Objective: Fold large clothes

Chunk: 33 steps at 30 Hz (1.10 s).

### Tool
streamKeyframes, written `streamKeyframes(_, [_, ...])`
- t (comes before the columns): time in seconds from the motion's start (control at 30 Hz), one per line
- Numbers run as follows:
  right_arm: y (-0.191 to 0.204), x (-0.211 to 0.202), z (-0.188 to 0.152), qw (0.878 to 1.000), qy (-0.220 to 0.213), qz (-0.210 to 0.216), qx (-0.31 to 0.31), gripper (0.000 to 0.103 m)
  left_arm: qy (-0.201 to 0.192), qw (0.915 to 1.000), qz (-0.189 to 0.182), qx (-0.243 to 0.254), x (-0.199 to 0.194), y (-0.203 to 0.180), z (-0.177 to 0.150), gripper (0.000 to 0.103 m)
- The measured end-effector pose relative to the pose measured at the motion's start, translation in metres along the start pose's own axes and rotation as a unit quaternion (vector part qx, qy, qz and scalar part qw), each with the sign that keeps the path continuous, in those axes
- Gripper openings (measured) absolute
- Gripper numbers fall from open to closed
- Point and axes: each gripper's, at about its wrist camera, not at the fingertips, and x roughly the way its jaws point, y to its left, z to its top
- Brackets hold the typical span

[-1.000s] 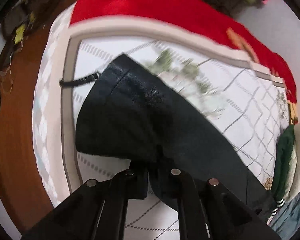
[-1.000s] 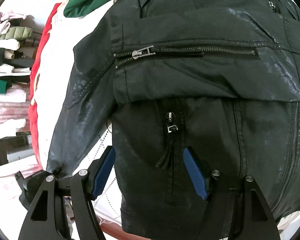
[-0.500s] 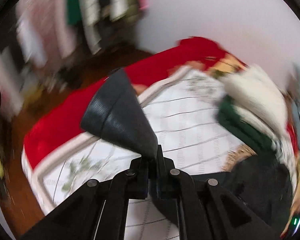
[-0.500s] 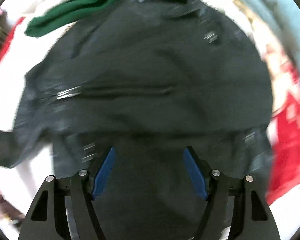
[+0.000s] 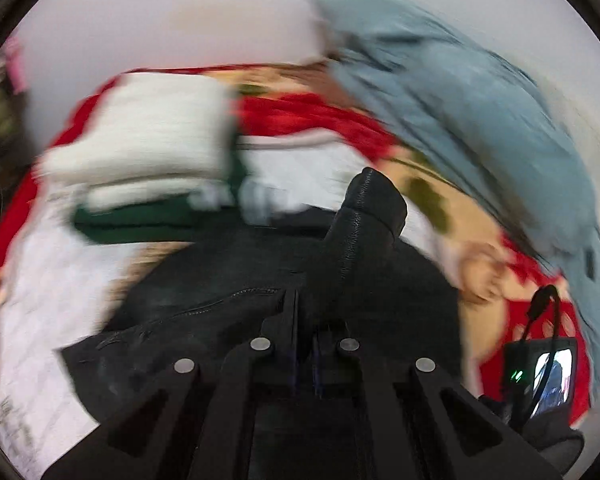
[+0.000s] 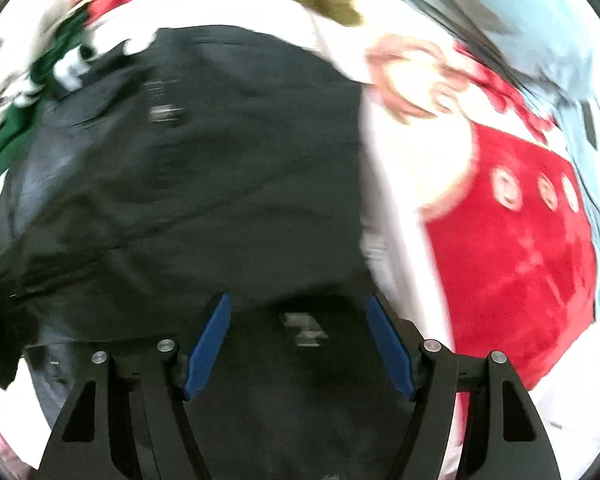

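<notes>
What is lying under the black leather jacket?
The black leather jacket lies on a white quilted cover, visible around its edges, with a red blanket beyond. What the jacket covers directly is hidden.

Pretty blurry, but there's a plain pale wall (image 5: 180,20) straight ahead of the left gripper. Below it sits a bed with a red plush blanket (image 6: 520,260) and a white patterned quilted bedspread (image 5: 52,300) on top. Light's bright and even.

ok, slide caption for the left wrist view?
Left gripper shut on black leather jacket's sleeve, lifted above the jacket body.
</notes>
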Motion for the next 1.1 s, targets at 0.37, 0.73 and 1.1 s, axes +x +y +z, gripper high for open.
streamKeyframes(0.37, [-0.113,0.042,-0.014,0.998,0.033,-0.046,0.01,0.077,0.126,0.9897,-0.006,0.067,0.087,-0.088,-0.042,0.008])
streamKeyframes(0.73, [-0.136,0.009,0.014,0.996,0.008,0.073,0.059,0.077,0.11,0.993,-0.018,-0.036,0.052,-0.036,-0.044,0.103])
streamKeyframes(1.1, [-0.125,0.023,0.025,0.979,0.059,0.186,0.063,0.077,0.157,0.9574,0.21,-0.12,-0.006,0.119,-0.135,0.103])
